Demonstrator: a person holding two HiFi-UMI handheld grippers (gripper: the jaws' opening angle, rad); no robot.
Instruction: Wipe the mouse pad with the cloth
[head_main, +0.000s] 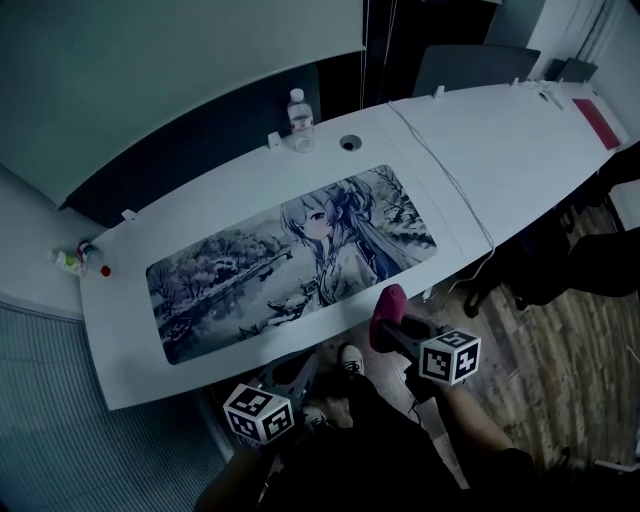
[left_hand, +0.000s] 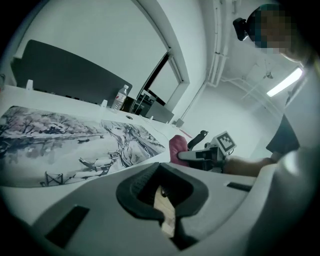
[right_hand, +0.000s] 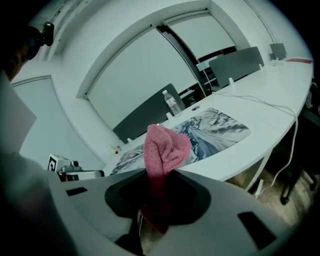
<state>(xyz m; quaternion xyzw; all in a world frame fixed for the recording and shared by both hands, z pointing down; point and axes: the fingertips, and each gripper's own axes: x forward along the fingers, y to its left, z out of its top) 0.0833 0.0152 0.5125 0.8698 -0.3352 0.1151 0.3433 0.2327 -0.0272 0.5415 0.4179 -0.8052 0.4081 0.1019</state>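
Observation:
The long mouse pad (head_main: 290, 260) with a grey anime print lies flat on the white table (head_main: 520, 150). It also shows in the left gripper view (left_hand: 65, 135) and the right gripper view (right_hand: 215, 125). My right gripper (head_main: 385, 325) hangs just off the table's near edge, shut on a bunched pink cloth (head_main: 388, 305). In its own view the cloth (right_hand: 165, 147) sticks up out of the right gripper (right_hand: 159, 187). My left gripper (head_main: 295, 372) is lower, below the table edge, shut with nothing in it (left_hand: 162, 197). From there I see the cloth (left_hand: 177, 149) to the right.
A water bottle (head_main: 300, 120) stands behind the pad near a round cable hole (head_main: 349, 143). A white cable (head_main: 450, 180) crosses the table and drops over the front edge. A small bottle (head_main: 72, 262) sits at the far left corner. Dark chairs (head_main: 470, 65) stand behind.

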